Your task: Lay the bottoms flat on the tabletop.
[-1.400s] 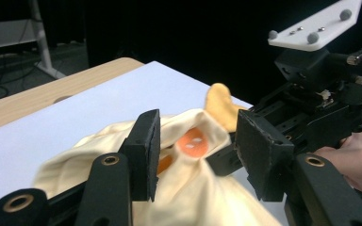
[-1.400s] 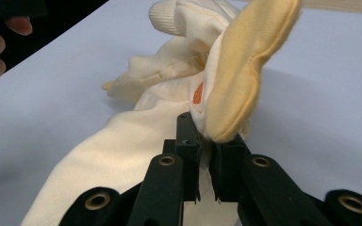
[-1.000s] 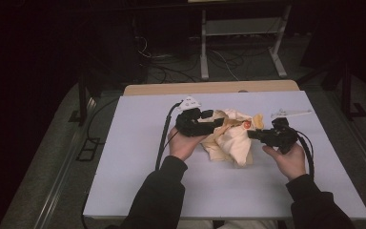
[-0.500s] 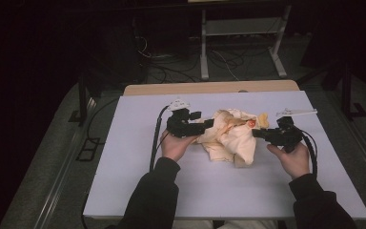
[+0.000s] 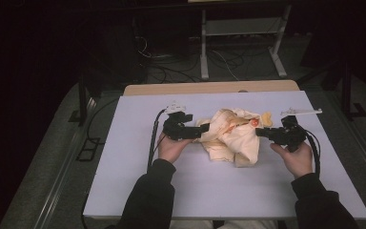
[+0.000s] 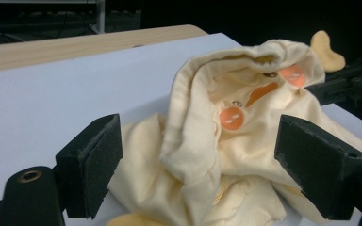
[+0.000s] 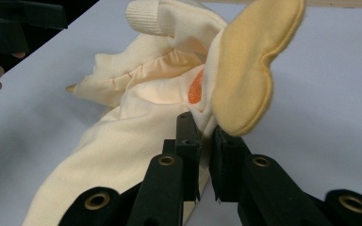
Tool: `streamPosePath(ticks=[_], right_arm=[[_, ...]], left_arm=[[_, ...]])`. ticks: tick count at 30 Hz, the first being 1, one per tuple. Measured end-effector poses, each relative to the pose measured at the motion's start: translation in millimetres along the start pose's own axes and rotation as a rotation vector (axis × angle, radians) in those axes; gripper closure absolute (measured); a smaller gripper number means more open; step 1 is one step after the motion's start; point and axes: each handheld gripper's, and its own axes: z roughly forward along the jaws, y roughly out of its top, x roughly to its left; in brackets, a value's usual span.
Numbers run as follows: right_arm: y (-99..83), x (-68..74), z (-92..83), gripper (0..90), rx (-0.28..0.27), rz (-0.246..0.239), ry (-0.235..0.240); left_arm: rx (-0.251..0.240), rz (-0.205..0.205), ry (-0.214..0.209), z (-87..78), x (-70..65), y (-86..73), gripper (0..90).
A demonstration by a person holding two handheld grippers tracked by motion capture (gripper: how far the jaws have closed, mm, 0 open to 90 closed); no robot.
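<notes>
the left gripper (image 5: pixel 205 130) sits at nine o'clock of the cream garment (image 5: pixel 231 136), hard black jaws with flat foam-faced pads. its jaws have just been opening and now stand spread, the cloth lying between them but untouched by either pad (image 6: pixel 96 162). the garment is a soft, matte, crumpled heap near the middle of the white table (image 5: pixel 124 191), slightly toward twelve o'clock.

the left gripper view (image 6: pixel 202 188) brings out what the high view blurs: a hood-like fold with round orange buttons (image 6: pixel 231 117) and a stitched opening. the right gripper view adds a ribbed cuff (image 7: pixel 143 16) at eleven o'clock and a padded, yellow, bean-shaped flap (image 7: pixel 252 66) with a stitched rim, plus a rough orange patch (image 7: pixel 196 89).

the right gripper (image 5: pixel 259 132), at three o'clock of the heap, has its jaws pressed together, pinching a fold of the cream cloth just under the flap (image 7: pixel 202 141).

the garment's underside is hidden by its own folds, and its lower edge is cut off in both gripper views. the dark room beyond the table is hard to read.
</notes>
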Motion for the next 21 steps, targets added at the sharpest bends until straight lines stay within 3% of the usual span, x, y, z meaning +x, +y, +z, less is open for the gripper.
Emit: streamPosePath(ticks=[8, 21], right_arm=[[-0.5, -2.7, -0.1, 81.4, 0.001, 0.007, -0.005], [-1.2, -5.0, 0.2, 81.4, 0.006, 0.015, -0.005]], left_arm=[[0.027, -0.031, -0.009, 6.0, 7.9, -14.0, 14.0], [0.055, -0.032, -0.026, 17.5, 6.7, -26.3, 13.6]])
